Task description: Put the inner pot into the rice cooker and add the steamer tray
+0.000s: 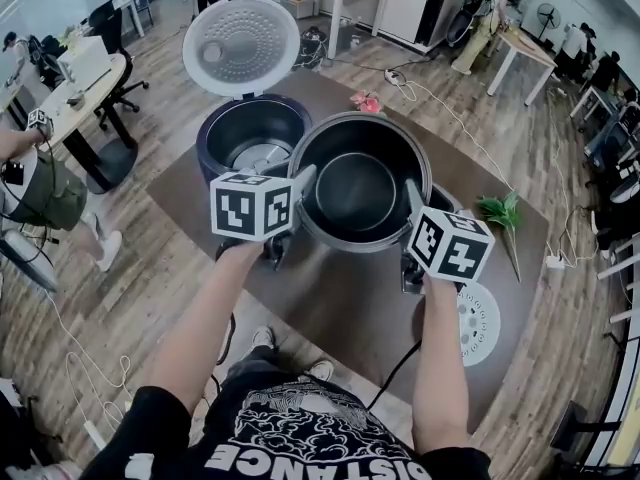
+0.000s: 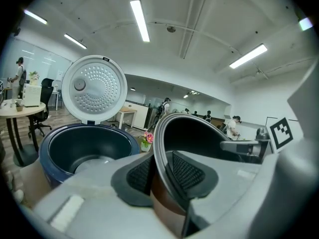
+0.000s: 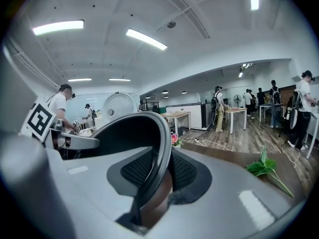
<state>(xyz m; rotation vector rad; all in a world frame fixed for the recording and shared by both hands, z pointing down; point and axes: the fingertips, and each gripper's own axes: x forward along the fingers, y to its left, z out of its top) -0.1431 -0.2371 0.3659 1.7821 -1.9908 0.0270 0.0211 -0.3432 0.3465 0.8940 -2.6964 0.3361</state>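
In the head view, you are holding the inner pot between both tools. Your left gripper is biting its left rim and your right gripper is biting the opposite rim. The pot is sitting just right of the rice cooker and overlapping its edge in this view. The cooker's lid is standing open. The steamer tray is lying flat on the brown table, near your right forearm. A green sprig is lying beyond it.

In the left gripper view, the left gripper is pinching the pot's thin rim, one textured pad on each side of the wall. The pot is filling the right of the picture, and the open cooker is sitting to its left.

In the right gripper view, the right gripper is clamping the rim of the pot the same way, pads pressing on both faces. The sprig is showing at the right.
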